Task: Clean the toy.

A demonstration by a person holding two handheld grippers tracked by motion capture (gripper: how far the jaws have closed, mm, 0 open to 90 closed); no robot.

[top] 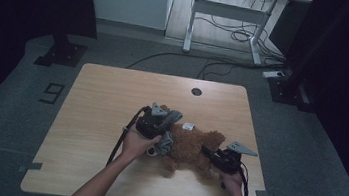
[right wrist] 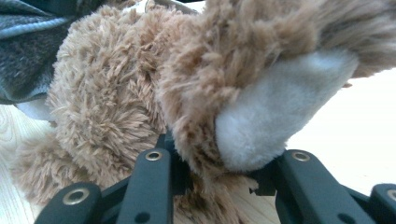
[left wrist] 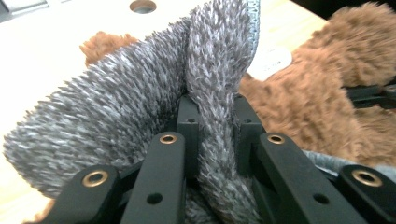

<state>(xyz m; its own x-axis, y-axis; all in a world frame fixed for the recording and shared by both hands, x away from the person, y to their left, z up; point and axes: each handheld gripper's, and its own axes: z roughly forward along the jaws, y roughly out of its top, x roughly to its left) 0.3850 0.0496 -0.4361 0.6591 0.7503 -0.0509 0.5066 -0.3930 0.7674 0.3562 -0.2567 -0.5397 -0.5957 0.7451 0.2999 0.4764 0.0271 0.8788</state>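
The fluffy brown teddy bear [top: 191, 150] is lying across the middle of the light wooden table [top: 102, 99], its long body running left to right. The left gripper view is showing the left hand-held gripper [left wrist: 215, 116] pinching a fold of fuzzy grey knitted cloth [left wrist: 116, 112] at the bear's left end. The right gripper view is showing the right hand-held gripper [right wrist: 215, 161] pinching a brown leg with a pale paw pad [right wrist: 275, 112]. A small white tag [top: 188, 126] is lying just behind the bear.

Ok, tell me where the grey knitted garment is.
In the high view the grey knitted garment lies at the table's middle, on the brown teddy bear's left end, pinched in the left tool.
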